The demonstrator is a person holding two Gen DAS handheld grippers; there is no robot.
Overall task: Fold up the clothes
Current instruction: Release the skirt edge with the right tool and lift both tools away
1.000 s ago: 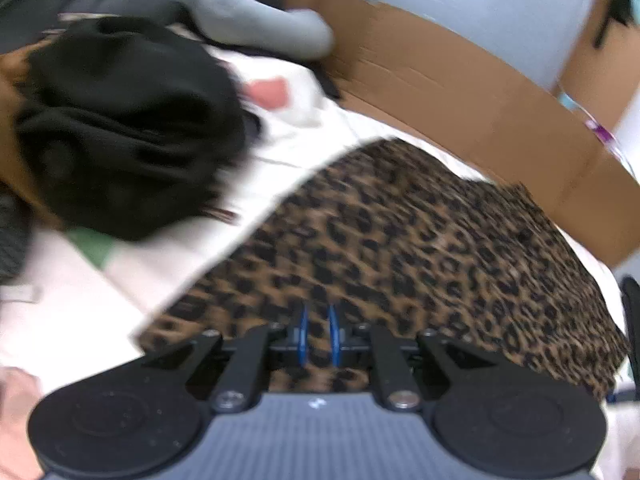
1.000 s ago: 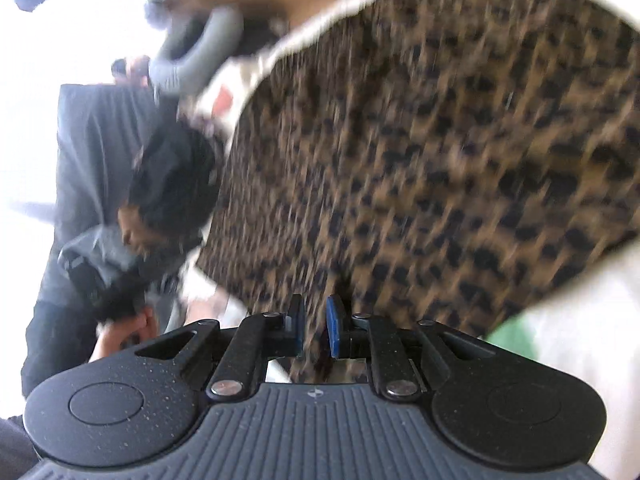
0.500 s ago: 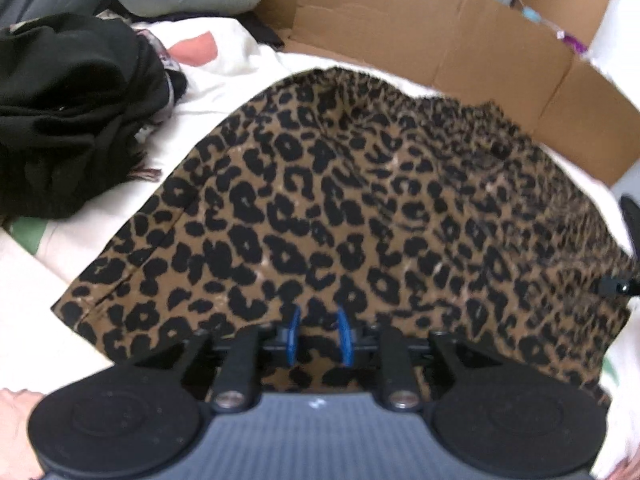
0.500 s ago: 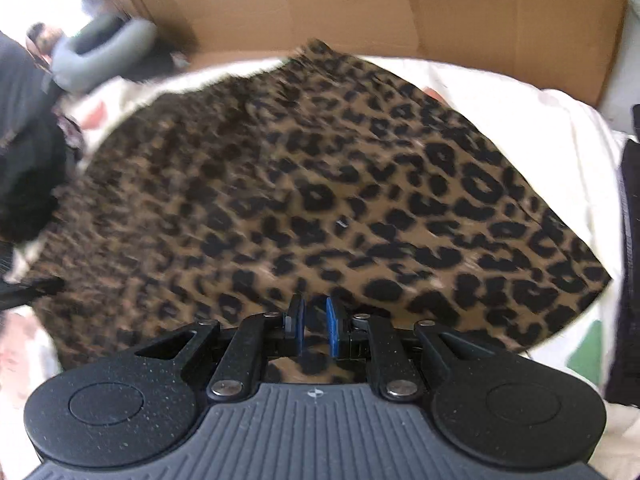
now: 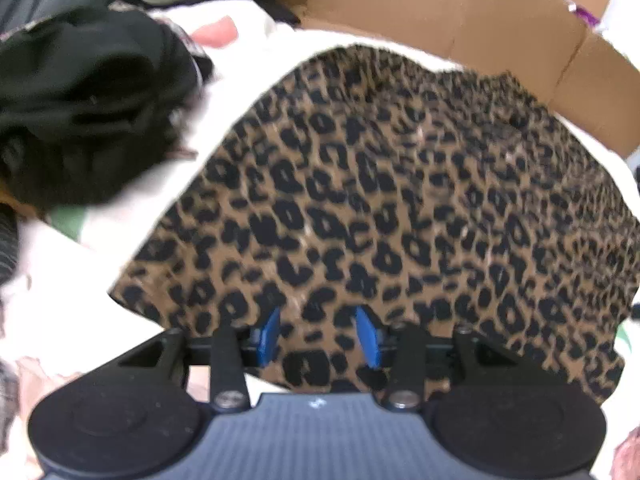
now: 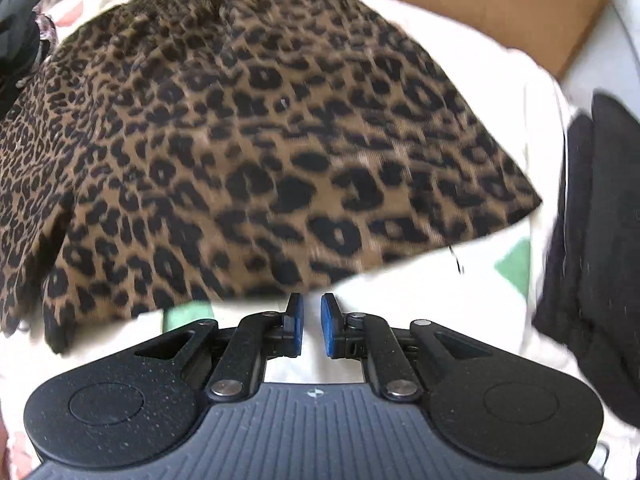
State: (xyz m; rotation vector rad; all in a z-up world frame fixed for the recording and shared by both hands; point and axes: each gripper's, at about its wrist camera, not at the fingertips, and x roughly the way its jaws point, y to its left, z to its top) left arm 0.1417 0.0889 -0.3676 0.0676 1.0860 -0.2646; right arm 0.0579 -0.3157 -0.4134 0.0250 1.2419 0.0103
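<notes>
A brown, black-spotted leopard-print garment [image 5: 400,208] is lying spread flat on the white patterned sheet [image 6: 460,304], against its cardboard-backed far edge. The left gripper [image 5: 318,334] has just been opening, cloth lying loose between its parted jaws; the right gripper [image 6: 312,322] is parting slightly over bare sheet, holding nothing. The release looks finished; folding next calls for re-gripping a hem.

Matt leopard-print cloth [image 5: 400,208]; plain brown cardboard [image 5: 500,20].

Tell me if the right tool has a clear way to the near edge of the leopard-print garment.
Probably yes. The right tool hovers over bare white sheet just short of the leopard-print garment, its near edge straight ahead, jaws slightly apart and empty, with nothing lying between.
</notes>
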